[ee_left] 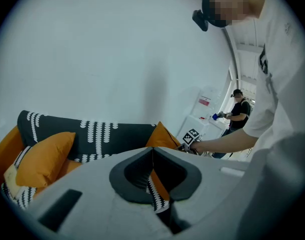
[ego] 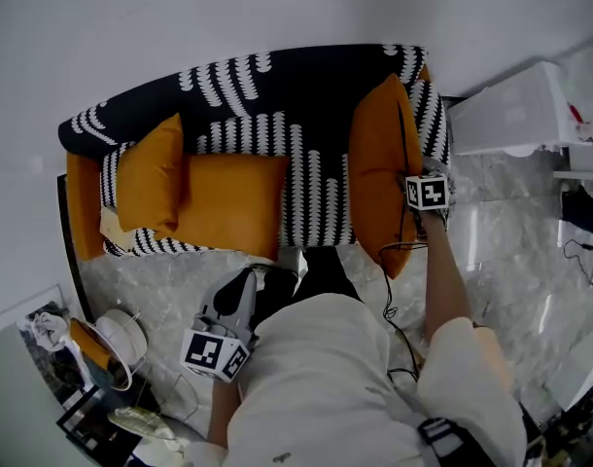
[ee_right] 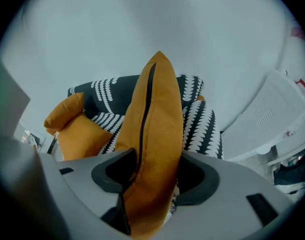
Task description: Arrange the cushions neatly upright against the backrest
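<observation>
R gripper (ee_right: 153,174) is clamped on the large orange fabric cushion w/ black zip (ee_right: 157,109). Its jaws are part-spread round the thick edge, pads pressing in on both sides. The grip is at the zip edge, so the cushion stands tall on end, prob. so it can be tipped back vs the backrest. In head view it's at the R end of the black-and-white patterned sofa (ego: 277,95). Its lower corner pokes past the seat front over the floor, so it's not yet settled.

L gripper (ee_left: 152,170) has jaws together, nothing btwn them. It's held low by the person's body, well apart from the sofa, prob. a spare hand waiting.

Smaller orange cushion (ego: 149,175) leans tilted in the L corner by the armrest, well apart from the first. It likely needs straightening too.

Surface & room:
- Orange seat pad (ego: 233,202), part covered by the same pattern.
- Glossy grey marbled floor (ego: 510,251).
- Plain white wall (ego: 180,17) behind.
- White cabinet-like unit (ego: 515,110) just R of the sofa.
- Clutter at bottom L of head view, too small to tell.
- 2nd person (ee_left: 237,113) stands far off in L gripper view.
</observation>
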